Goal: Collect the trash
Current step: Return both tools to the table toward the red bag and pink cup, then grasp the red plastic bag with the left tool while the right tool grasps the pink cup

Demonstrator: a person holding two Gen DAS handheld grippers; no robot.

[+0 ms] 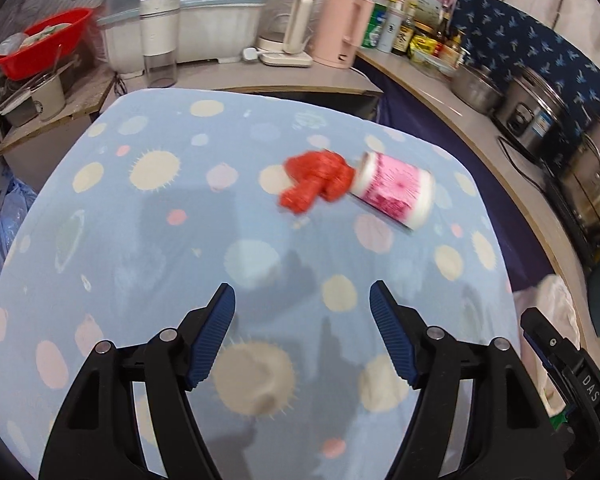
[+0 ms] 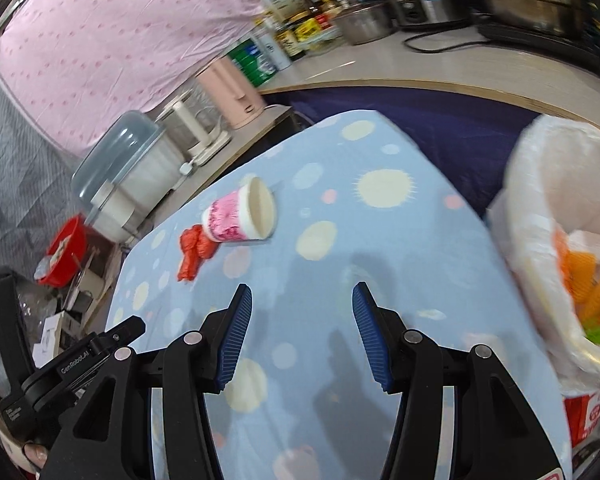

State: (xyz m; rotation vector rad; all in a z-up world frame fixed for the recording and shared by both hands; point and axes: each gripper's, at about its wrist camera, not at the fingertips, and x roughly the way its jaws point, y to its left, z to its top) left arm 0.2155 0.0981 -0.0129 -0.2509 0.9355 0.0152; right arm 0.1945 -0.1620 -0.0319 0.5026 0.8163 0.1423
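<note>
Cup (image 2: pixel 242 216) bearing: ahead-left of right gripper (image 2: pixel 302 336), on its side, mouth facing it.
Jaws: both pairs apart, empty.

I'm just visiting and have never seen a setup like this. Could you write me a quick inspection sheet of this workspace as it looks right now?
Surface: table under a light blue cloth with pale dots.
Job's things: pink-and-white paper cup lying on its side; crumpled red wrapper right beside its base; bin lined with a white bag at the table's edge, orange scraps already inside.
Clutter: nothing else seen on the cloth.
Grippers: left gripper open and empty above the cloth; right gripper the same.
Cables: a black cord on the counter near the cookers.
Surroundings: pink kettle, glass kettle, red basin, bottles and metal cookers along the counters.
</note>
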